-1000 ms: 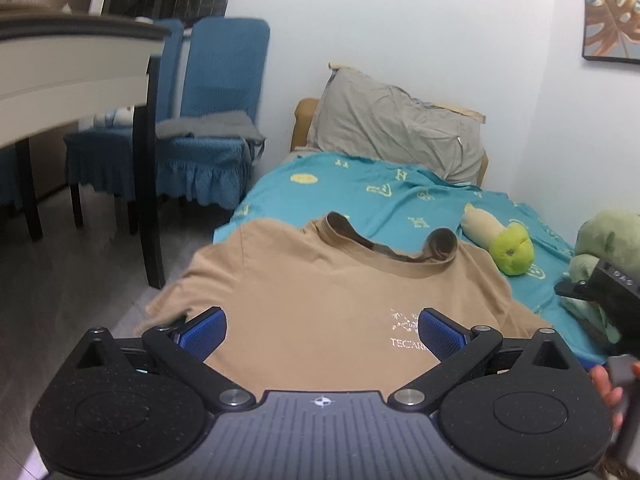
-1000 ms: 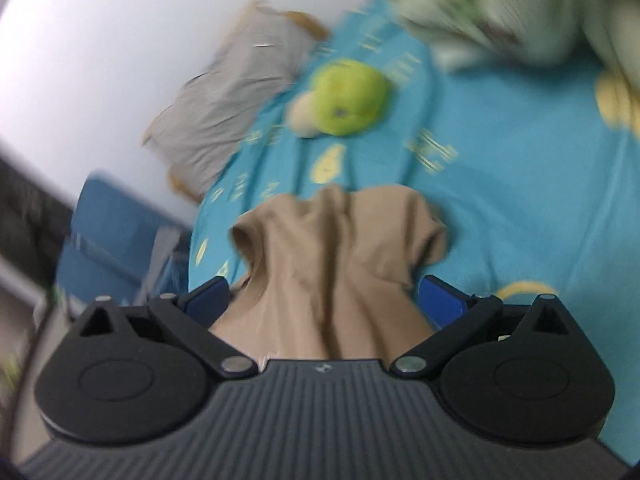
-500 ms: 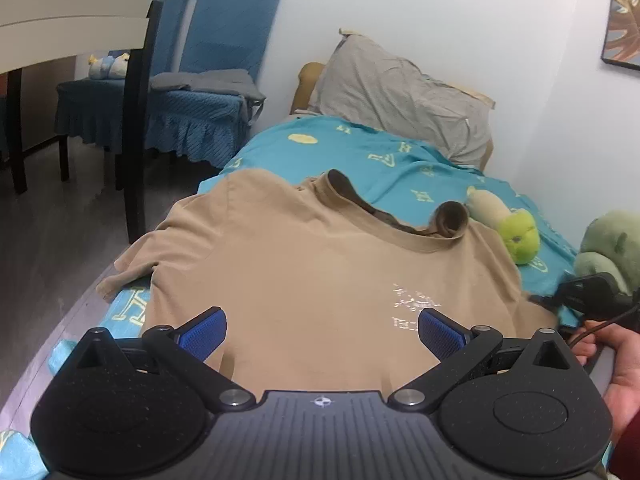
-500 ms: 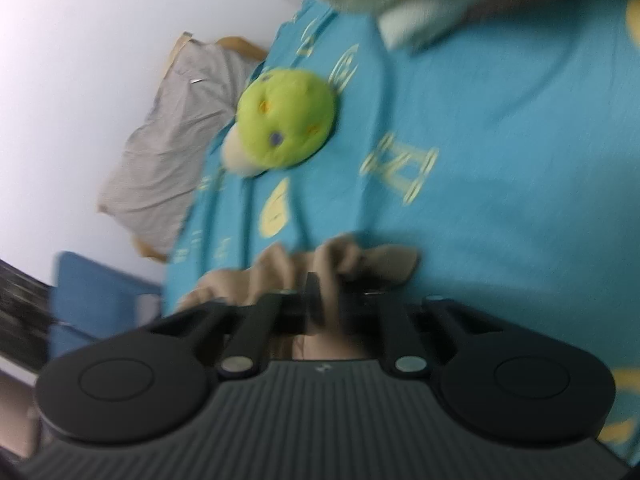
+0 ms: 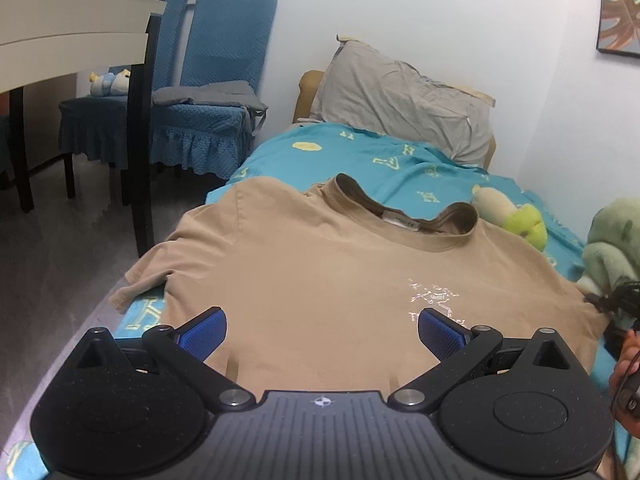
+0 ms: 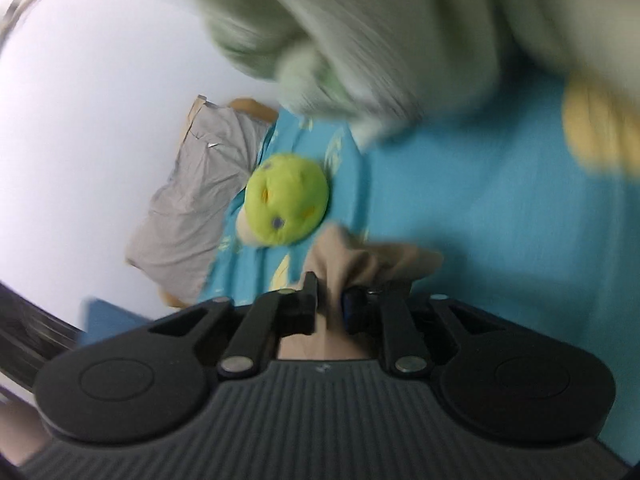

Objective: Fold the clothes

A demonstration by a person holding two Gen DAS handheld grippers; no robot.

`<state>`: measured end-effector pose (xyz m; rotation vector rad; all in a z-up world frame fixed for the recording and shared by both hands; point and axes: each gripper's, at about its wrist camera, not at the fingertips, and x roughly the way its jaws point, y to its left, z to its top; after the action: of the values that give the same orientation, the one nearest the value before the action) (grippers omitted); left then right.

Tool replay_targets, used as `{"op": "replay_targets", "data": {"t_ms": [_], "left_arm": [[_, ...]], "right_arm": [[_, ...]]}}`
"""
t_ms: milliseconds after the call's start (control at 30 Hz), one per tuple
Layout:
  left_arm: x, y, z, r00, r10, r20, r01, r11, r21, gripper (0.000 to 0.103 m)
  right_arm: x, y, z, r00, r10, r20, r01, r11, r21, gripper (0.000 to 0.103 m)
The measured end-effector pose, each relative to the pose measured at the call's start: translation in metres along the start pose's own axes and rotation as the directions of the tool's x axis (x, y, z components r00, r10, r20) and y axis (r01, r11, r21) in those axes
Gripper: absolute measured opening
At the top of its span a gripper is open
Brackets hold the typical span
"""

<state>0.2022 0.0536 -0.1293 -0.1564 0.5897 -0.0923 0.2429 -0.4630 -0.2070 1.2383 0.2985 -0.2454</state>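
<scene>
Left wrist view: left tool [image 5: 322, 330] spread wide, blue pads [image 5: 204, 330] well apart, nothing between them, hovering just above the lower front of the tan T-shirt [image 5: 328, 280]. Shirt lies face-up, mostly flat on the bed [image 5: 400, 160] w/ teal patterned sheet; collar [image 5: 404, 220] toward the headboard end, white chest logo [image 5: 434, 302] near the right pad. Left sleeve [image 5: 160, 268] droops over the bed edge toward the floor. Grey pillow [image 5: 404, 104] propped against the wall at the head. Yellow-green plush toy [image 5: 516, 220] just beyond the shirt's right shoulder; pale green plush [image 5: 616, 248] at far right. Right hand [image 5: 626, 364] + bit of dark hardware visible at the shirt's right edge. Blue chairs [image 5: 212, 80] and a worktop [image 5: 76, 28] w/ dark legs stand beside the bed at left; framed leaf print [image 5: 620, 12] on wall.

Right wrist view (blurry, tilted): right tool [image 6: 330, 304] clenched on a bunched fold of the tan T-shirt [image 6: 360, 260], fabric pinched between the fingers and puffing out past them. Round yellow-green plush toy [image 6: 288, 200] just beyond the bunch on the teal sheet; grey pillow [image 6: 200, 200] behind it; pale green plush [image 6: 360, 32] smeared across the top.
</scene>
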Motion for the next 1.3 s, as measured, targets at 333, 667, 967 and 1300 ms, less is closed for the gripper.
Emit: {"op": "replay_targets", "data": {"t_ms": [333, 667, 967, 1300], "left_arm": [[0.007, -0.002, -0.007, 1.0, 0.003, -0.027, -0.002, 1.0, 0.028, 0.103], [0.012, -0.017, -0.01, 0.999, -0.051, -0.01, 0.051, 0.993, 0.102, 0.103], [0.012, -0.013, -0.011, 0.998, -0.053, -0.02, 0.055, 0.994, 0.093, 0.103], [0.011, -0.003, -0.008, 0.998, -0.055, -0.043, 0.057, 0.998, 0.029, 0.103]], "right_arm": [[0.037, -0.019, 0.004, 0.99, 0.132, -0.05, -0.123, 0.981, 0.15, 0.096], [0.034, 0.013, 0.027, 0.941, 0.316, 0.124, -0.314, 0.949, -0.038, 0.096], [0.006, 0.019, 0.027, 0.957, 0.253, 0.14, -0.244, 0.966, -0.082, 0.095], [0.03, -0.023, 0.016, 0.998, -0.014, -0.057, 0.023, 0.986, 0.166, 0.095]]}}
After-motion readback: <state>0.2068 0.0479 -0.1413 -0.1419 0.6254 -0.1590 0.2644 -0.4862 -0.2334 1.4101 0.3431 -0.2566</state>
